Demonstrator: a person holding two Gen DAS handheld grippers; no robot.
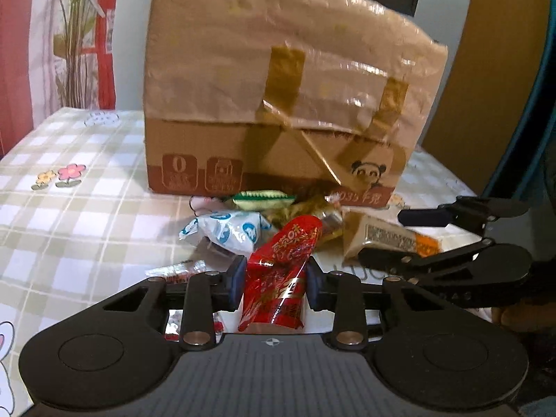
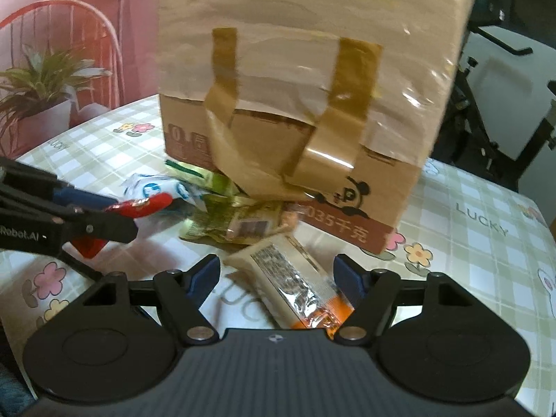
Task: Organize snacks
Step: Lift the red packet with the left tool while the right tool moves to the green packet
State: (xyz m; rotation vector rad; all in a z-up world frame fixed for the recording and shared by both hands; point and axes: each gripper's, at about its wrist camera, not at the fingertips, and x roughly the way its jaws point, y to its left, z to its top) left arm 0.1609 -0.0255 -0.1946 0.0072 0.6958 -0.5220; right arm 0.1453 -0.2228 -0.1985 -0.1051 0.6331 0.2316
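Fingers (image 1: 235, 279) of the left gripper (image 1: 274, 279) press on both sides of a red snack packet (image 1: 278, 271), pinching it across its narrow middle so the long wrapper stands up between the pads instead of slipping flat. That grip suits lifting it clear of the pile. The right gripper (image 2: 276, 278) has its 2 fingers spread wide on either side of a tan and orange snack bar (image 2: 295, 278) that lies flat on the table (image 2: 486, 243); its pads do not seem to press on the bar, though the right pad sits very close to the wrapper and the view there is poor.

Behind the red packet lie a white and blue packet (image 1: 226, 231), a green packet (image 1: 262, 198) and a crumpled gold wrapper (image 2: 236, 220), heaped together against the front of a taped cardboard box (image 1: 278, 87). The box stands toward the table's far edge, upright, its top not visible. Judging by the task, the heap sits there for sorting, and each gripper has taken 1 item nearest to itself.

A checked cloth with flowers covers the table; a potted plant (image 2: 34, 90) stands beyond its far left corner.
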